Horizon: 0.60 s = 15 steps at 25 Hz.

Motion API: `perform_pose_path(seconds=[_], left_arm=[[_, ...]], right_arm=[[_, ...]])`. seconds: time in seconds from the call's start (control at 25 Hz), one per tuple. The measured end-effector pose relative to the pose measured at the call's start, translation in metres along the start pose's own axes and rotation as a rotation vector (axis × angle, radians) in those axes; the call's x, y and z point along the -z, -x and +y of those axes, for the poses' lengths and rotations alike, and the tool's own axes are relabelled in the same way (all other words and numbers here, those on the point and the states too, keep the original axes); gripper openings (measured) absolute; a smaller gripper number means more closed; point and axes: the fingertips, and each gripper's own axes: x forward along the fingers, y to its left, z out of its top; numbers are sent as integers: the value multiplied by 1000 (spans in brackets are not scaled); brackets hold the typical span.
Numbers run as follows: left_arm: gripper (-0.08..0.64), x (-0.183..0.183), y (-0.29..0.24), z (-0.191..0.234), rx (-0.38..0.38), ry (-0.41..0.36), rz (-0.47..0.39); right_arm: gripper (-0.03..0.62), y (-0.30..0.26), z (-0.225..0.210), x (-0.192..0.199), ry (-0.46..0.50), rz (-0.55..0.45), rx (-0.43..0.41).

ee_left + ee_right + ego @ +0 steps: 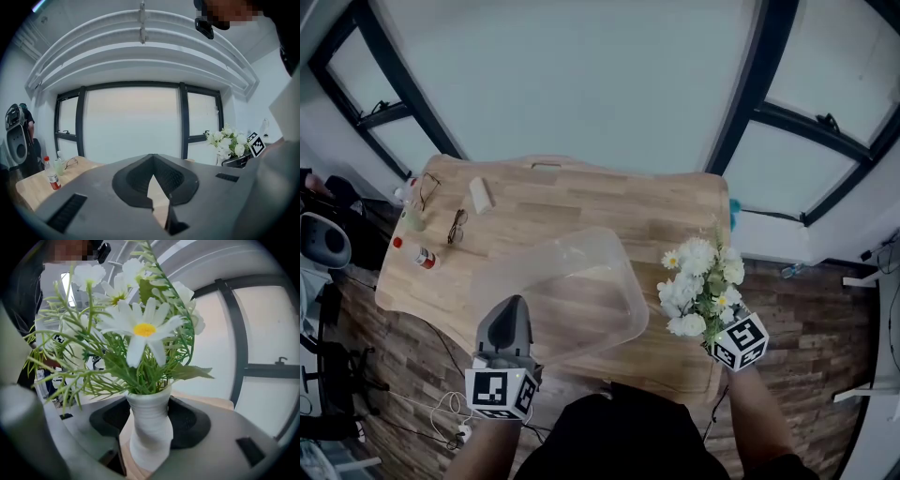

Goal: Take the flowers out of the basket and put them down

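Observation:
A bunch of white flowers (698,286) stands in a small white ribbed vase (149,427). My right gripper (717,330) is shut on the vase's waist and holds it upright over the table's right part, to the right of the basket. In the right gripper view the daisy (143,329) and the green sprigs fill the picture above my right gripper (146,439). The clear plastic basket (581,281) lies on the wooden table (675,220), with nothing in it. My left gripper (510,314) sits at its near left corner, jaws almost together on the rim. Through my left gripper (157,199) only a thin gap shows.
At the table's left end lie a pair of glasses (457,227), a small red-capped bottle (422,258), a pale green bottle (412,217) and a white block (480,194). A large window runs behind the table. Cables lie on the floor (450,408) at the near left.

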Motion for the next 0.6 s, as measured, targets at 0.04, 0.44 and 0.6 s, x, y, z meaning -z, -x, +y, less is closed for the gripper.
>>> perform_pose_path(seconds=[0.04, 0.44, 0.6], left_arm=[[5, 2, 0, -1, 0, -5, 5], [3, 23, 6, 2, -22, -13, 68], [5, 29, 8, 6, -32, -19, 86]], right_arm=[[270, -1, 1, 5, -4, 4, -3], [270, -9, -6, 37, -31, 32, 17], [270, -17, -12, 47, -44, 36, 32]])
